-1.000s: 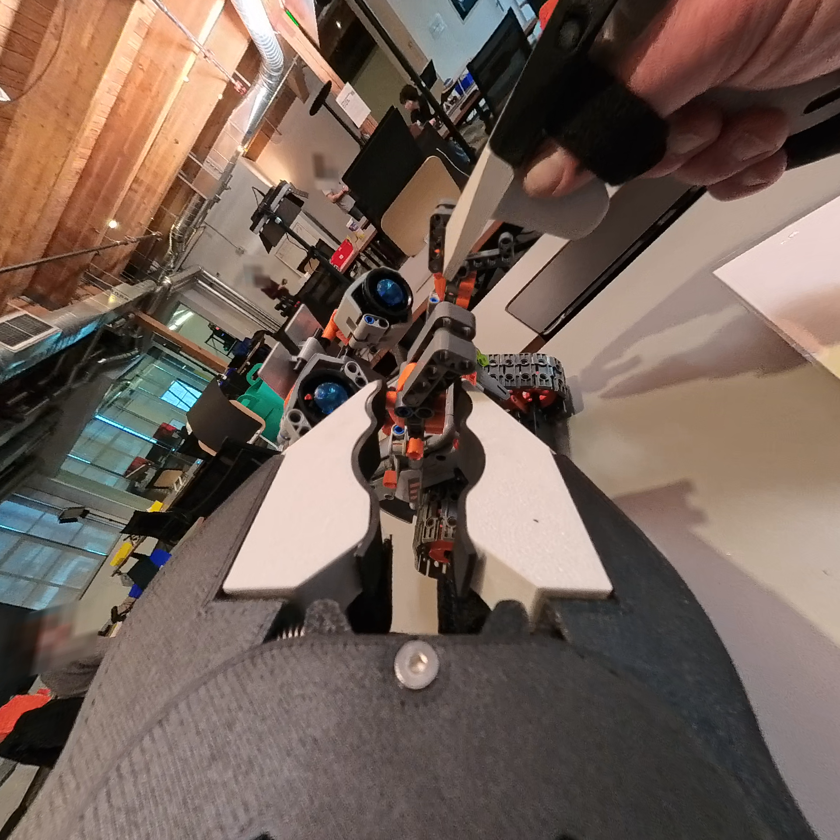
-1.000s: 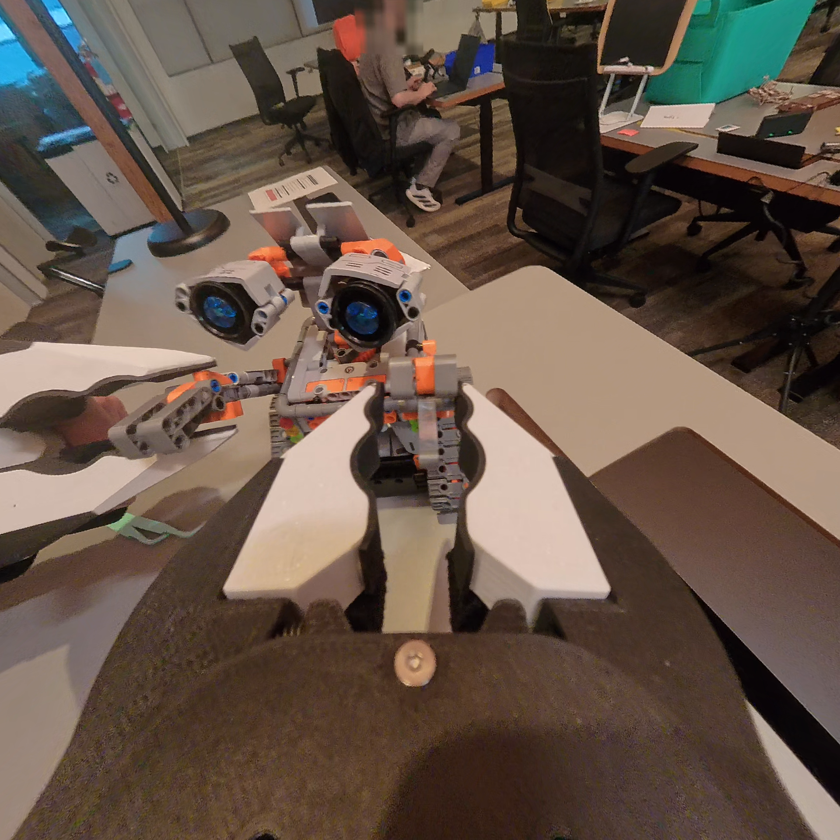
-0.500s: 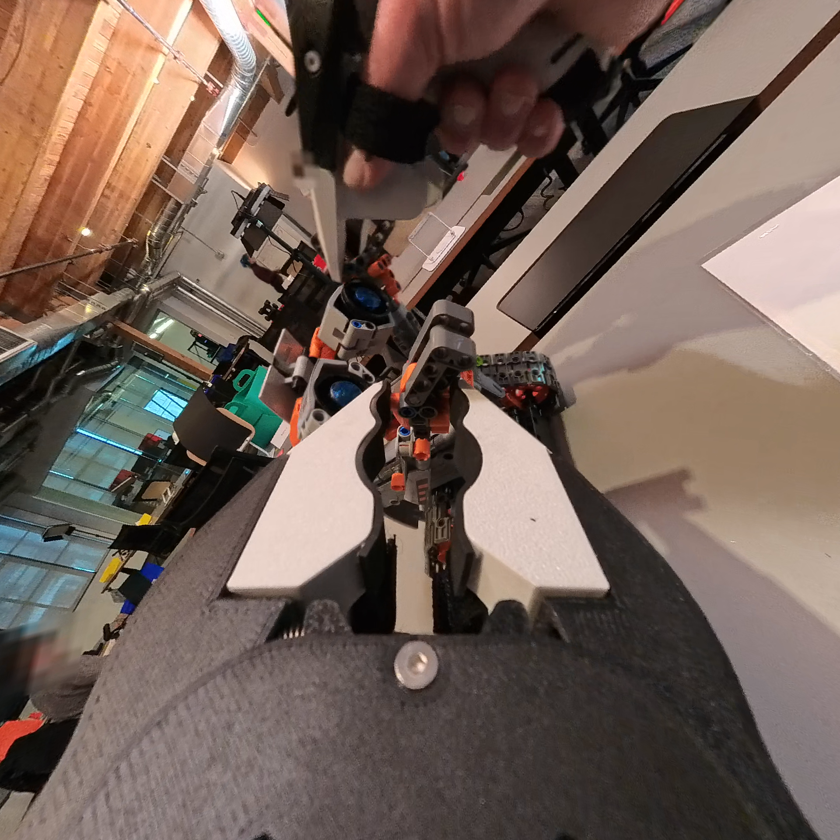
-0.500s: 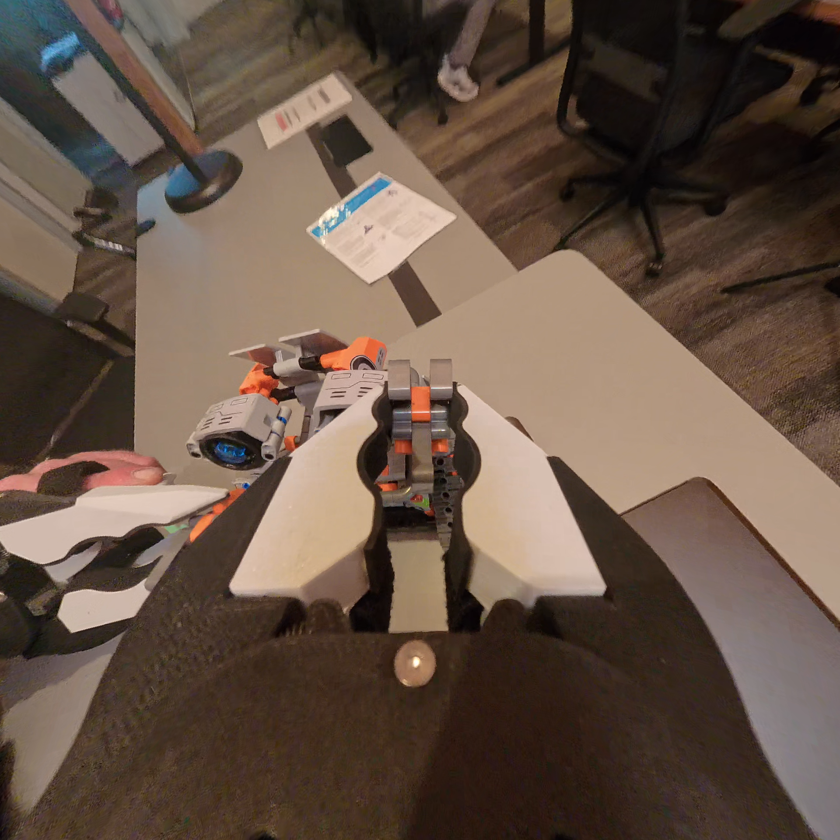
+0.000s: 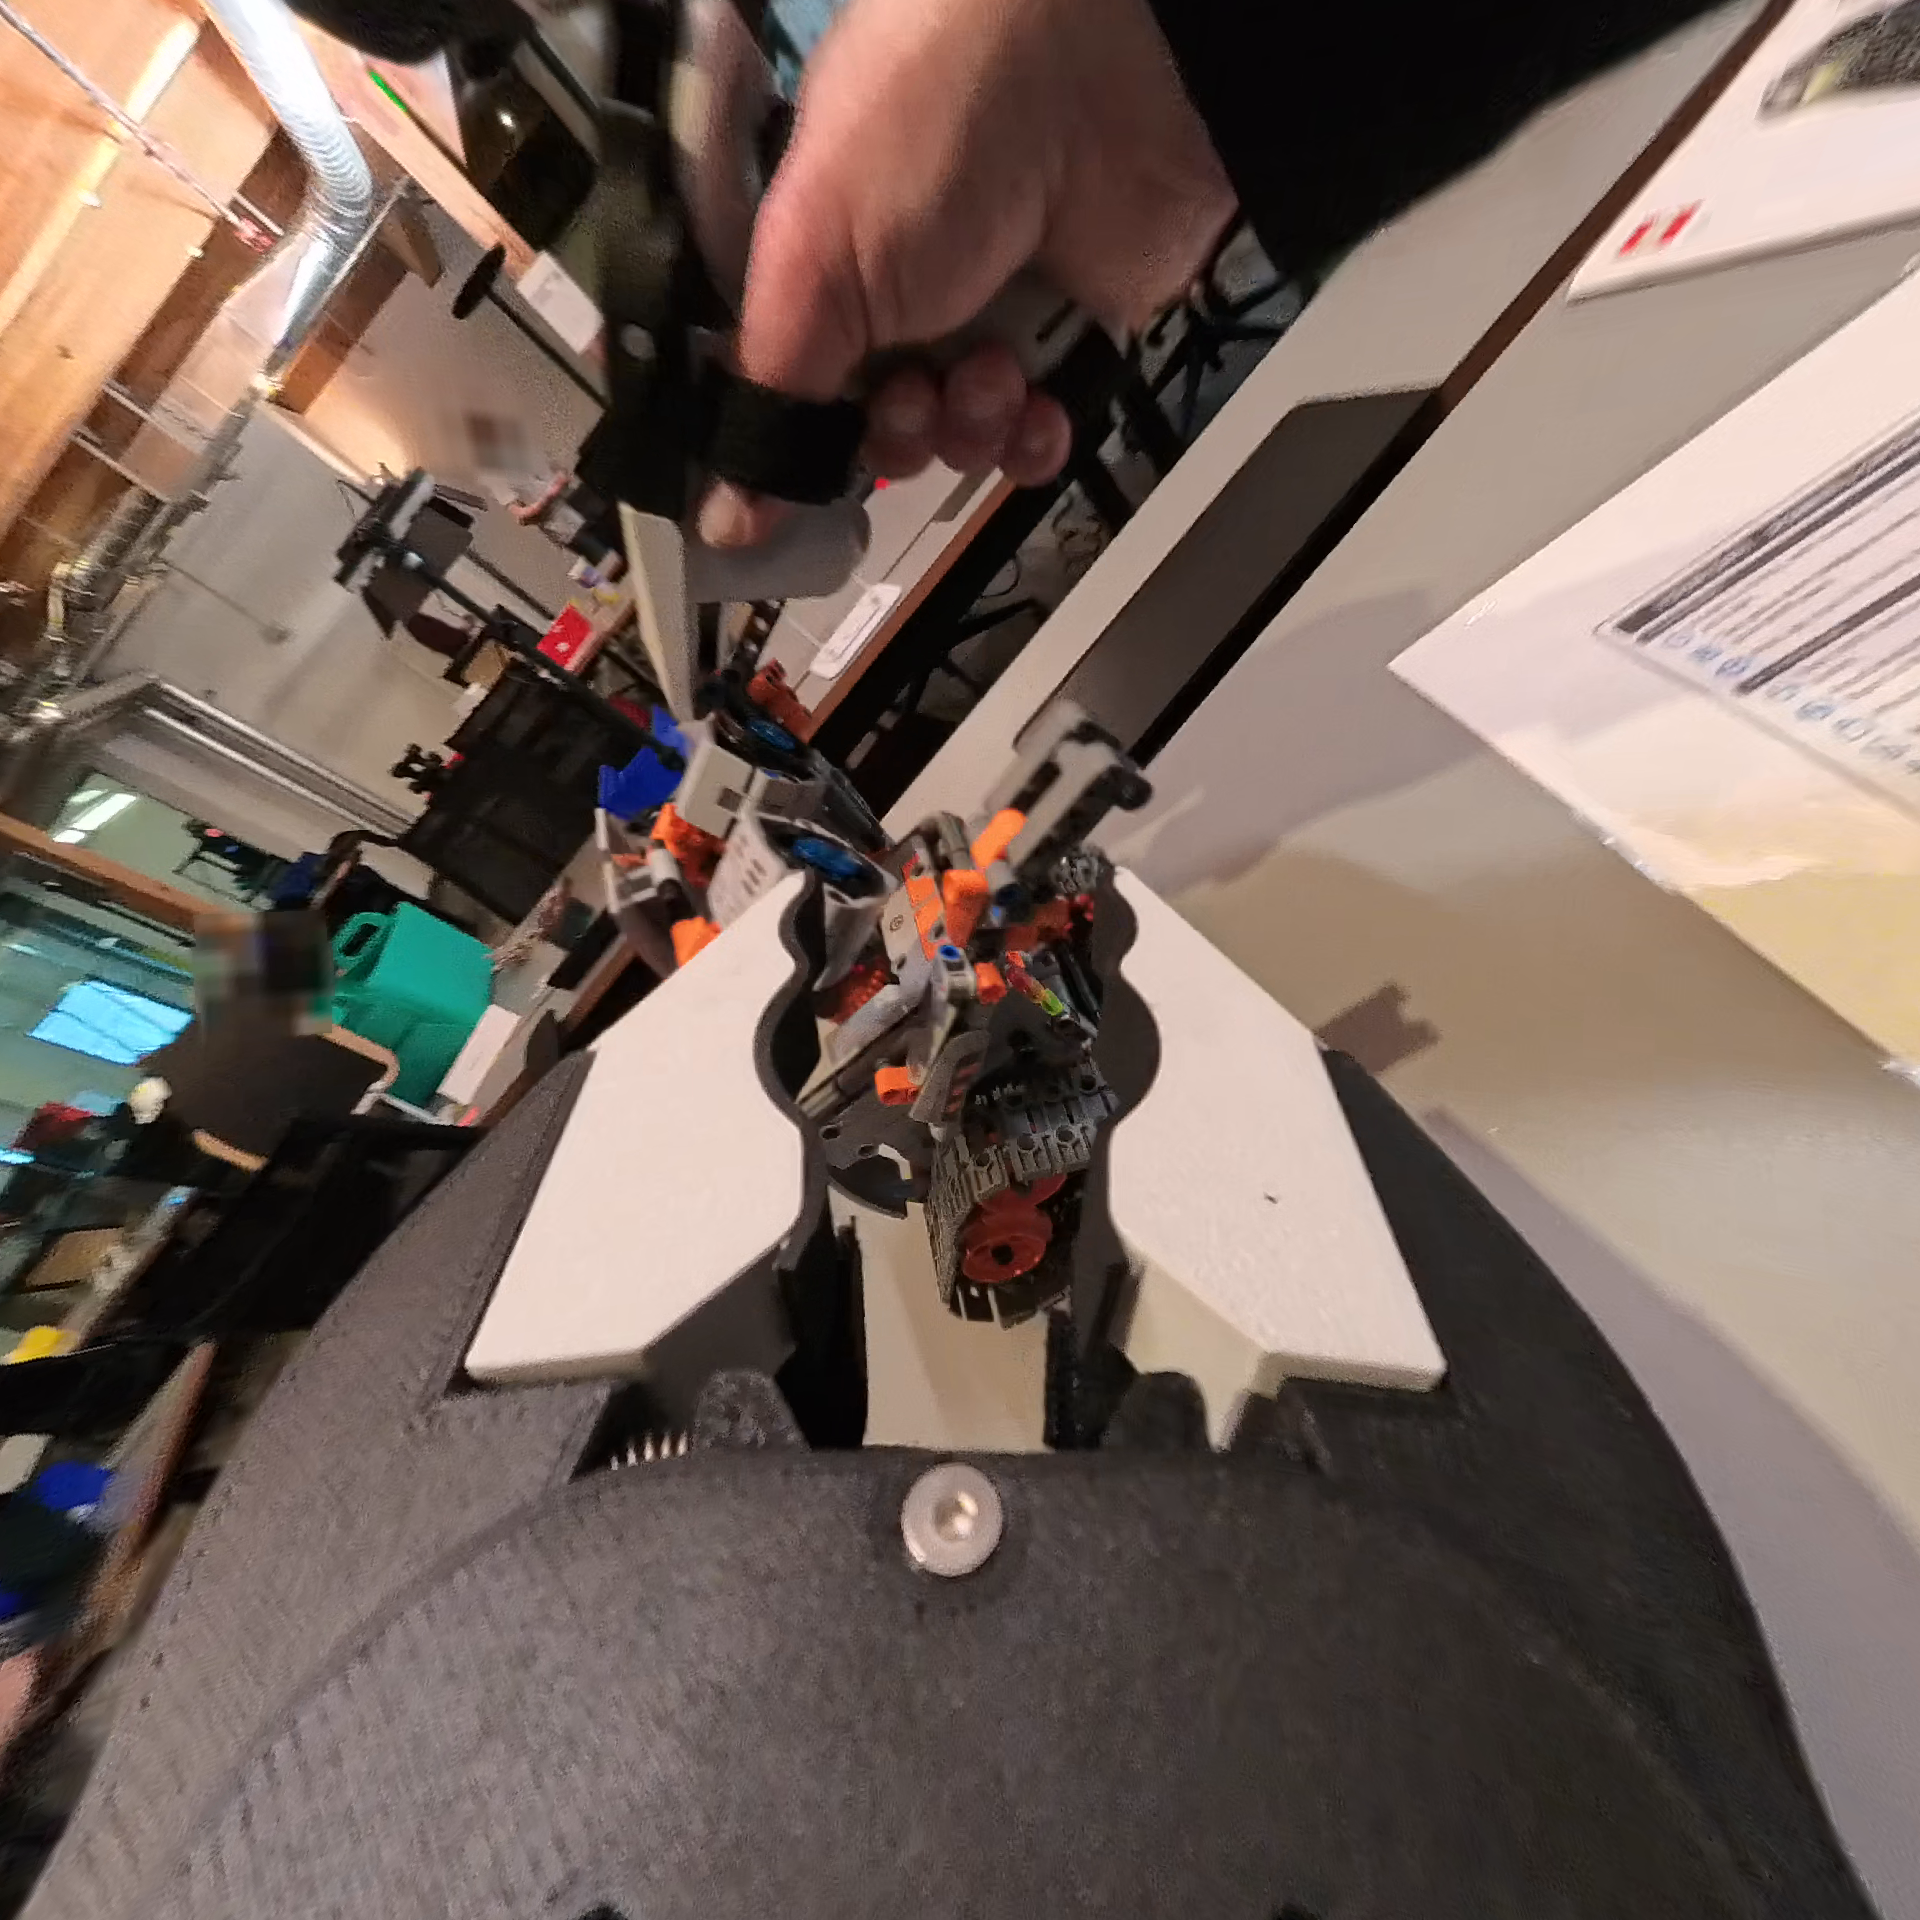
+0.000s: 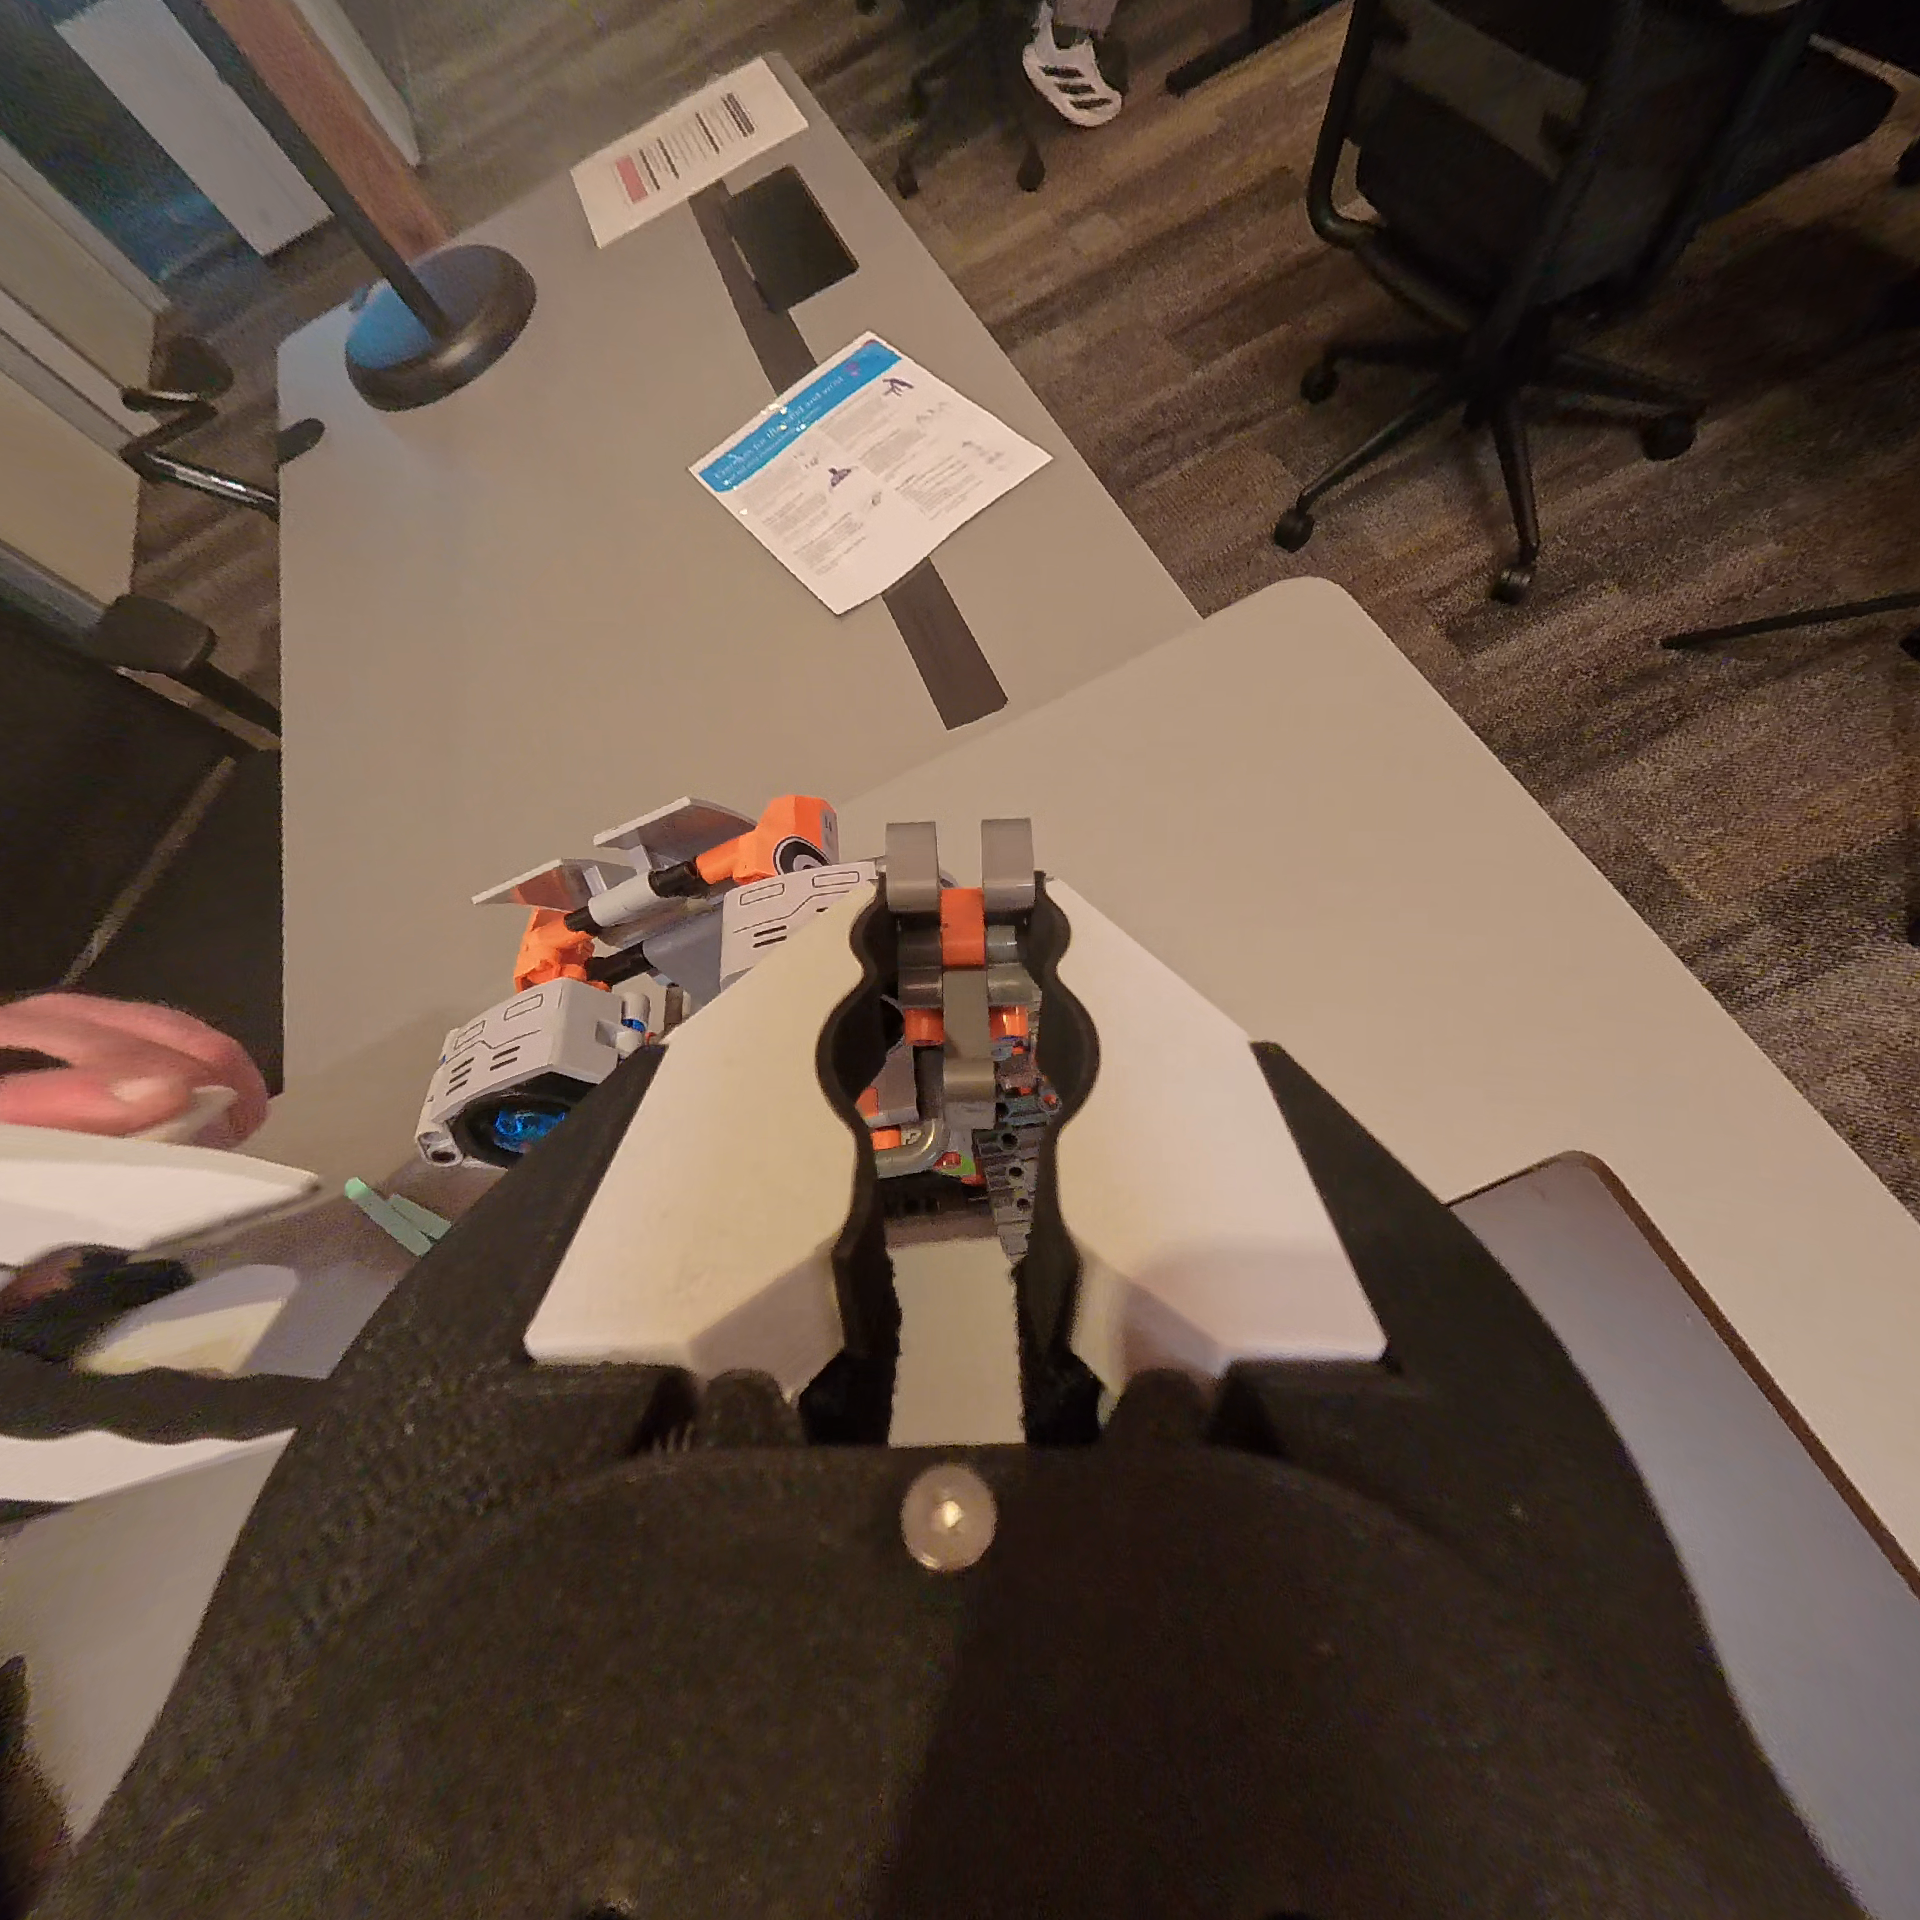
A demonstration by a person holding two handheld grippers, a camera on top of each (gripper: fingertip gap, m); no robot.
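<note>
so both grippers have hold of the same toy robot (image 6: 727, 966), the grey and orange brick-built one with blue lens eyes. the right gripper (image 6: 958, 977) is pinched narrow on a grey and orange arm piece, dead centre of the right wrist view, with the toy's head tipped down toward the lower left. the left gripper (image 5: 956, 997) sits wider, its jaws either side of the toy's body and tread wheel mid-frame in the left view; whether it is truly squeezing i can't tell for sure. the toy looks lifted and tilted above the grey table (image 6: 1299, 831). a hand (image 5: 966, 249) gripping the other tool fills the upper middle. a printed sheet (image 6: 868, 468) lies on the table in the upper middle of the right view.
</note>
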